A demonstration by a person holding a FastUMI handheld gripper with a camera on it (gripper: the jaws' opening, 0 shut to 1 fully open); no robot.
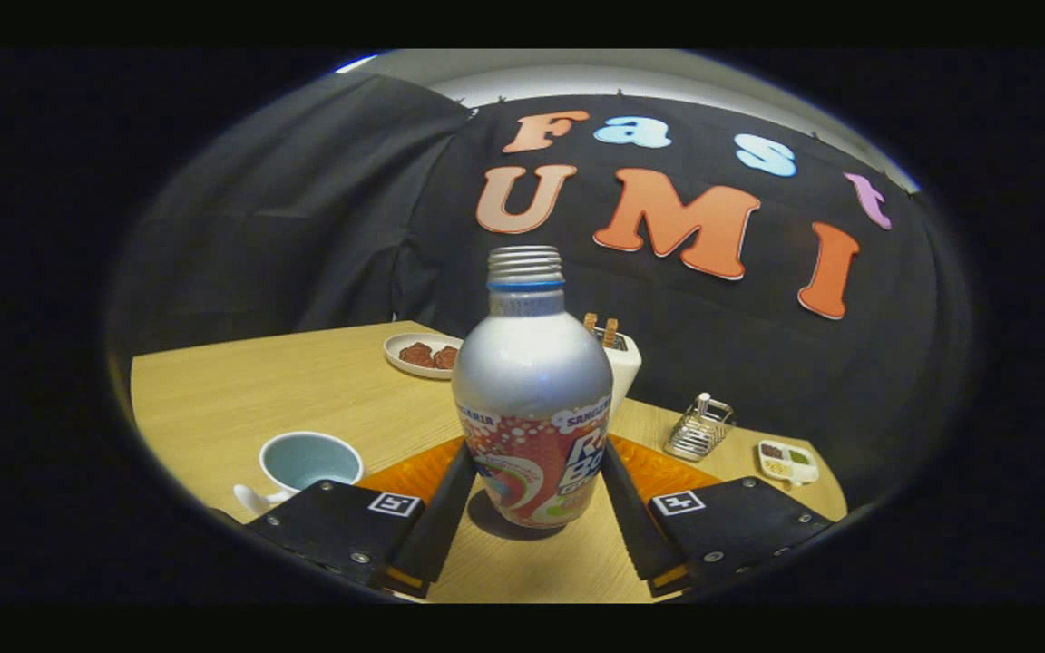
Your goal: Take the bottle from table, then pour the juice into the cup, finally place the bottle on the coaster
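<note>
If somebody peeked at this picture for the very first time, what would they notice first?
First, the big silver bottle standing upright on the wooden table, right between the gripper fingers, which sit close against its sides. Next, the orange coaster lying flat just behind the bottle. Then the light blue cup, beside the left finger.

I have the bottle [532,399] upright between the gripper [533,472] fingers, both touching its sides, no slack. Cup [308,461] sits just off my left finger. Orange coaster [668,472] lies behind the bottle. White holder [622,358] close behind blocks straight ahead. Wire rack [699,428] and small dish [787,461] crowd right; plate [423,354] far left. Open table [287,381] left.
</note>
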